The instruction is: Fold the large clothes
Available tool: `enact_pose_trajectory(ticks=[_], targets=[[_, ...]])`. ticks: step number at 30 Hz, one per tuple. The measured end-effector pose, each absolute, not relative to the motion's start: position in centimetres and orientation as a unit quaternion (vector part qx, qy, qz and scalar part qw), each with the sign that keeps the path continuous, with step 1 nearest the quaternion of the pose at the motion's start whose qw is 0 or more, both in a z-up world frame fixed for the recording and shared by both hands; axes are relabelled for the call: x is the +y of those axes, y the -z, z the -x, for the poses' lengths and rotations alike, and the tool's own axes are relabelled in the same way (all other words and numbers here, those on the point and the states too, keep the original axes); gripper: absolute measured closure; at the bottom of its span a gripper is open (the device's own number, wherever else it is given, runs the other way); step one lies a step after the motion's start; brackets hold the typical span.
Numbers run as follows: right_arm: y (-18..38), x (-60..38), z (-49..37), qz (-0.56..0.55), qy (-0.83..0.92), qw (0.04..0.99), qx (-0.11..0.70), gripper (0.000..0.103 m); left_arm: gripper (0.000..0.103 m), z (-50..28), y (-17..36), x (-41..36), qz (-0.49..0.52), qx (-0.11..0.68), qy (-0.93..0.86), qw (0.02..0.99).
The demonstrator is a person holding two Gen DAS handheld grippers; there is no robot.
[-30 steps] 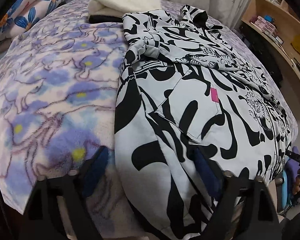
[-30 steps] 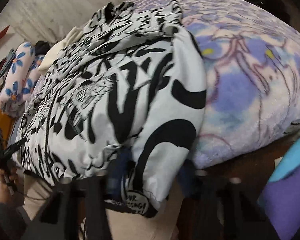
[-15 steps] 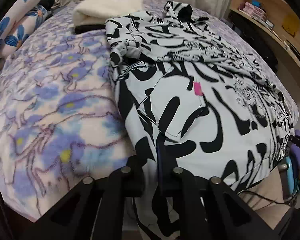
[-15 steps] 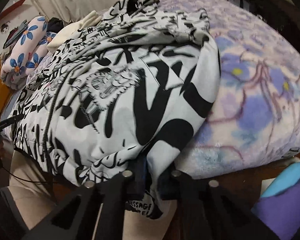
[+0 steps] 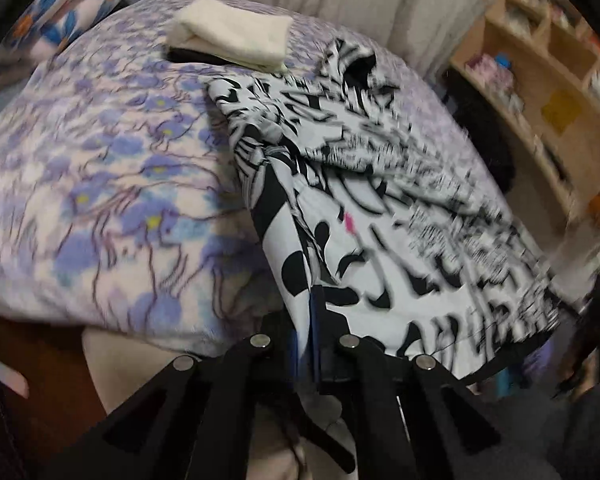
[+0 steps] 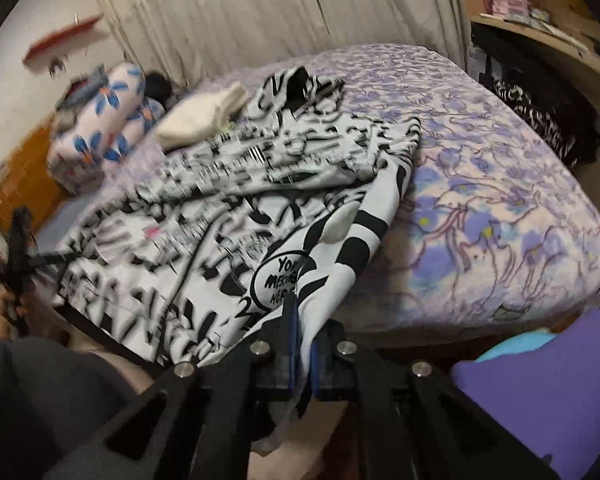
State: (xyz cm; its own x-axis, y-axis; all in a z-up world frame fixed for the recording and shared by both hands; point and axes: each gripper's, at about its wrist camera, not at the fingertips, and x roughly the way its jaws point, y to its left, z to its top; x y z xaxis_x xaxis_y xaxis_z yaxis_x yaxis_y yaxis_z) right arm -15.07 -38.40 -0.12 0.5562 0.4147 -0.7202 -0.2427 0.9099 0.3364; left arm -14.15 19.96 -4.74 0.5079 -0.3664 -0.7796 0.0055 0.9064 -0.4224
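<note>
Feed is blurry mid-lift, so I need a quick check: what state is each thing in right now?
Left gripper: shut on the shirt's near hem.
Right gripper: shut on the hem's other corner.
Black-and-white printed shirt: near edge lifted off the bed, far part lying rumpled.
Cream folded garment: folded, on the bed.
Floral blanket: spread over the bed.

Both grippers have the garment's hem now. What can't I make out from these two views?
- Left wrist view: print on the black-and-white garment, motion-blurred.
- Both views: hem below the left gripper and right gripper, hidden by fingers.
- Item under the cream folded cloth: mostly covered.
</note>
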Motion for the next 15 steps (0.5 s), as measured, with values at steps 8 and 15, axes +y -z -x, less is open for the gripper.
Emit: enact_pose_trajectory(ticks=[8, 15], targets=[[-3.4, -39.4, 9.1, -0.218, -0.191, 0.885, 0.365, 0.1, 0.101, 8.5, 1.6, 20.6, 0.269, 0.434, 0.127, 0.85], [-6.0, -39.7, -2.8, -0.278, -0.124, 0.888, 0.345, 0.1, 0.099, -4.6, -0.2, 22.8, 0.318, 0.4, 0.075, 0.856]])
